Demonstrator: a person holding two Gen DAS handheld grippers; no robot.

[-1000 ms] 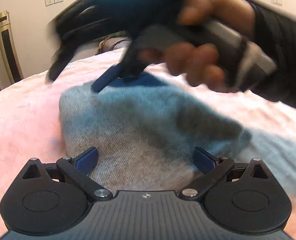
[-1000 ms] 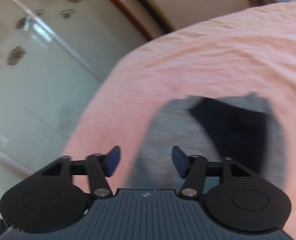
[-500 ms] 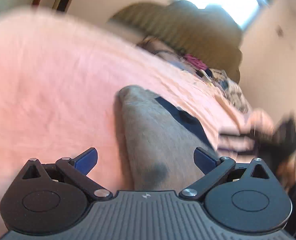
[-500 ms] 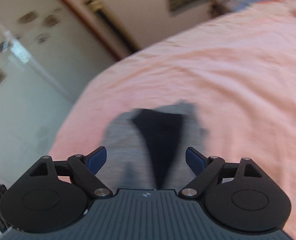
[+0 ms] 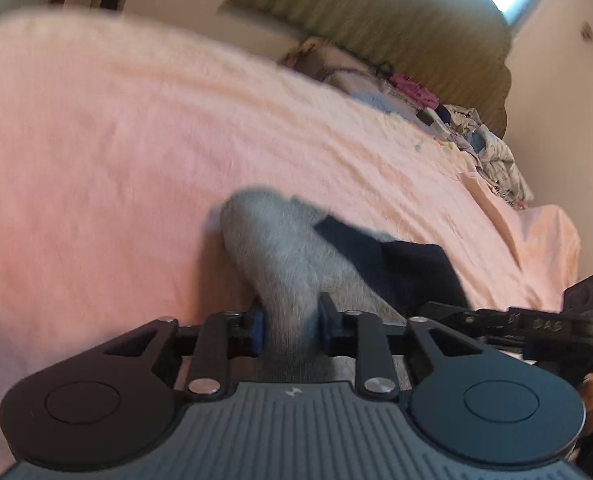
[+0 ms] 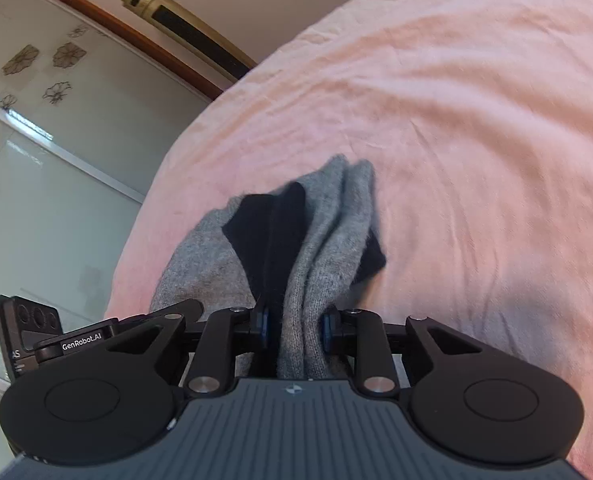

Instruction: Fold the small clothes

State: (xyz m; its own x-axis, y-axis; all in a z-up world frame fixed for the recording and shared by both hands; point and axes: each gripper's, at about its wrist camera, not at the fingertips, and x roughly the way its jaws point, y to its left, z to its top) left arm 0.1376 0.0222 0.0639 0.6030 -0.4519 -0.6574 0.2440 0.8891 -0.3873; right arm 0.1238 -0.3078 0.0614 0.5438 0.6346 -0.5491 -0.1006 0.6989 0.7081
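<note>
A small grey knit garment point(image 5: 280, 256) with dark navy parts point(image 5: 412, 268) lies on a pink bedsheet point(image 5: 116, 152). My left gripper point(image 5: 290, 330) is shut on its grey edge. In the right wrist view my right gripper point(image 6: 294, 330) is shut on bunched grey and navy folds of the same garment point(image 6: 328, 236). The two grippers are close together: the right one point(image 5: 508, 322) shows at the right of the left wrist view, and the left one point(image 6: 76, 344) at the lower left of the right wrist view.
The pink sheet point(image 6: 476, 120) covers the bed. A pile of clothes point(image 5: 456, 128) lies by an olive headboard point(image 5: 396, 28). The bed's edge point(image 6: 152, 184) drops off toward a glass wardrobe door point(image 6: 36, 160) on the left.
Both grippers were open over the garment; both have now closed on it, side by side. The garment is bunched up between the fingers.
</note>
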